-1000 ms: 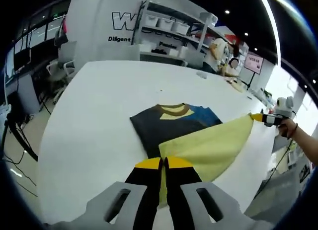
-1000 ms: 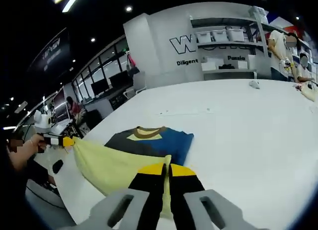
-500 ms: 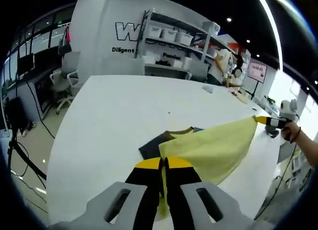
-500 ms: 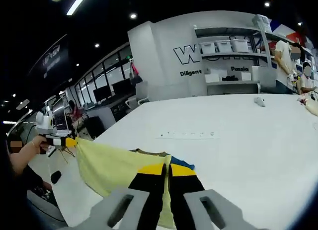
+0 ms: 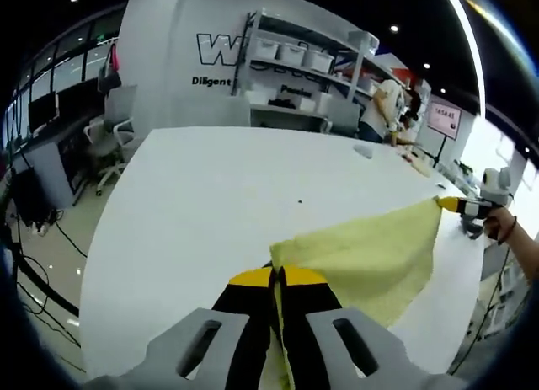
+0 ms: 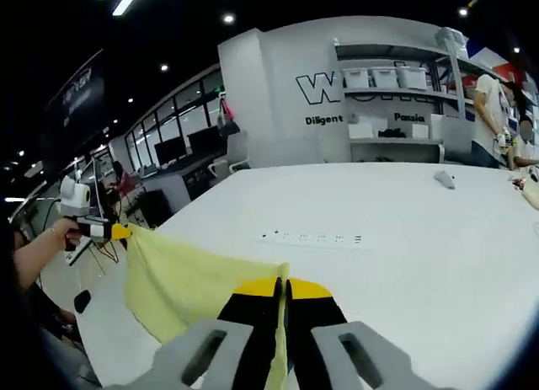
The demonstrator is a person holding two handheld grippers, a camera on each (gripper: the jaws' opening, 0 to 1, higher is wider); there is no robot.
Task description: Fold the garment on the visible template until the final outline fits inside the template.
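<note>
left tool (image 5: pixel 278 276) and right tool (image 6: pixel 284 287): each clenched on a garment (image 5: pixel 370 251) corner | cloth soft, light, hangs between them | you keep hold at corners

garment (image 5: pixel 370 255) above table (image 5: pixel 194 196) | stretched between left (image 5: pixel 278 280), right hand-held gripper (image 6: pixel 282 287)
</note>
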